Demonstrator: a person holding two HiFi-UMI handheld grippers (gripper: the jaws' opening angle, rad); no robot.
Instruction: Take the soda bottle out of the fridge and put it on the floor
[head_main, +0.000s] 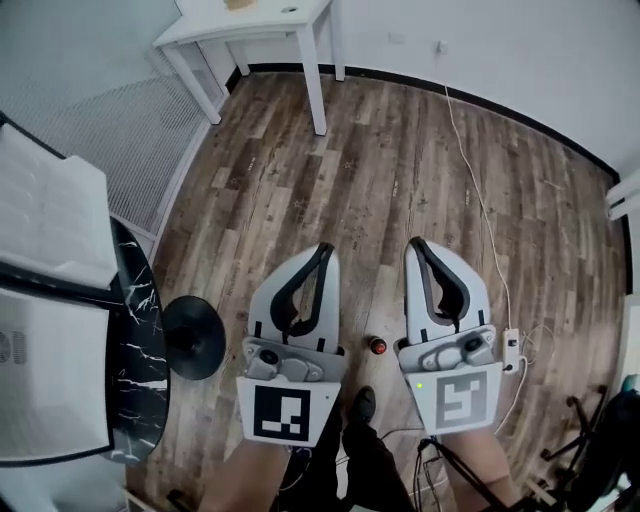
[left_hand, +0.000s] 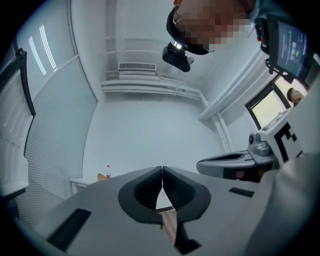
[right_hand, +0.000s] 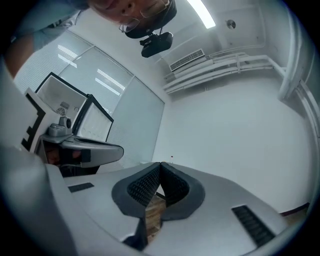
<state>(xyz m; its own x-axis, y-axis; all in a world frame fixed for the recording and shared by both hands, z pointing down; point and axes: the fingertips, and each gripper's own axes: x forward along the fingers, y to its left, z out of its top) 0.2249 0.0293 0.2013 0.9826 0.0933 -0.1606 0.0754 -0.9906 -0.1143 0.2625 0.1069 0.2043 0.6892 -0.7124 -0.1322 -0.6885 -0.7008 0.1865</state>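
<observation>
In the head view a small dark bottle with a red cap (head_main: 377, 346), seen from above, stands on the wooden floor between my two grippers. It looks like the soda bottle. My left gripper (head_main: 322, 250) and right gripper (head_main: 415, 245) are held side by side high above the floor, both shut with nothing in them. The left gripper view shows its pads (left_hand: 162, 172) meeting at the tips with nothing between them. The same holds in the right gripper view (right_hand: 160, 167). Each gripper view shows the other gripper beside it, the right one (left_hand: 235, 162) and the left one (right_hand: 85, 150).
A white table (head_main: 250, 25) stands at the far wall; a small red-labelled bottle (left_hand: 107, 172) is on it. At the left are a white appliance (head_main: 50, 230), a black marble top (head_main: 135, 330) and a round black base (head_main: 195, 337). A power strip (head_main: 513, 350) and cable lie right. A shoe (head_main: 362, 403) is below.
</observation>
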